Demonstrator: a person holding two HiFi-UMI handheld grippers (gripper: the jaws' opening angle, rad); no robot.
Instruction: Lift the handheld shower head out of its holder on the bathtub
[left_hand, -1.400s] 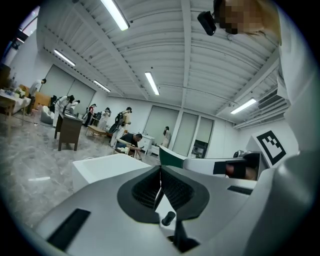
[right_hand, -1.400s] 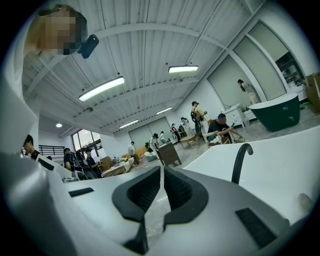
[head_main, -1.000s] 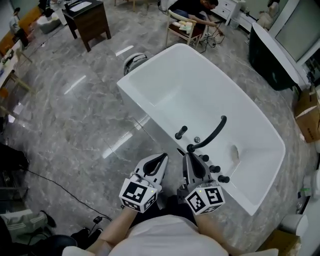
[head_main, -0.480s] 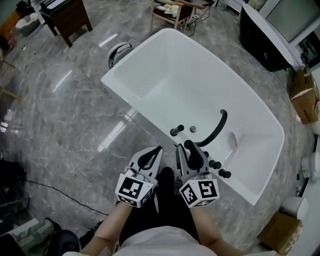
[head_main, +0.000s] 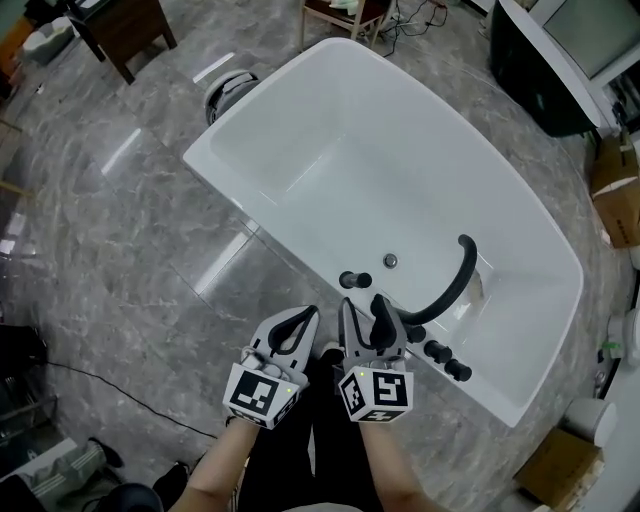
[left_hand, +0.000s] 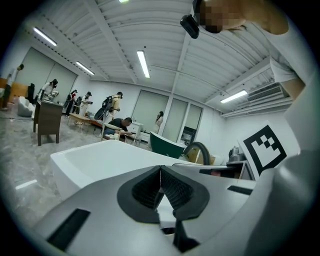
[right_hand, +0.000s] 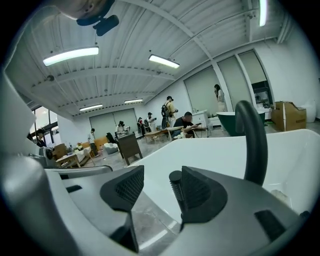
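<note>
The handheld shower head (head_main: 357, 280) is a short black ribbed cylinder standing upright in its holder on the near rim of the white bathtub (head_main: 245, 198). My right gripper (head_main: 362, 310) is open just short of it, and its jaws have just been opening. In the right gripper view the shower head (right_hand: 175, 190) stands by the right-hand pad, with the pads not pressing on it. My left gripper (head_main: 303, 320) hangs beside the right one over the floor, just outside the rim. Its pads (left_hand: 160, 172) meet with nothing between them.
A black arched spout (head_main: 455, 280) rises from the rim right of the shower head, with three black knobs (head_main: 436, 350) beyond it. The drain (head_main: 390, 261) lies inside the tub. A dark cabinet (head_main: 120, 25), a round floor device (head_main: 228, 92) and cardboard boxes (head_main: 620, 195) stand around.
Both grippers have come down and forward to the tub rim. The right jaws have gone from shut to open. The left jaws stay shut.
</note>
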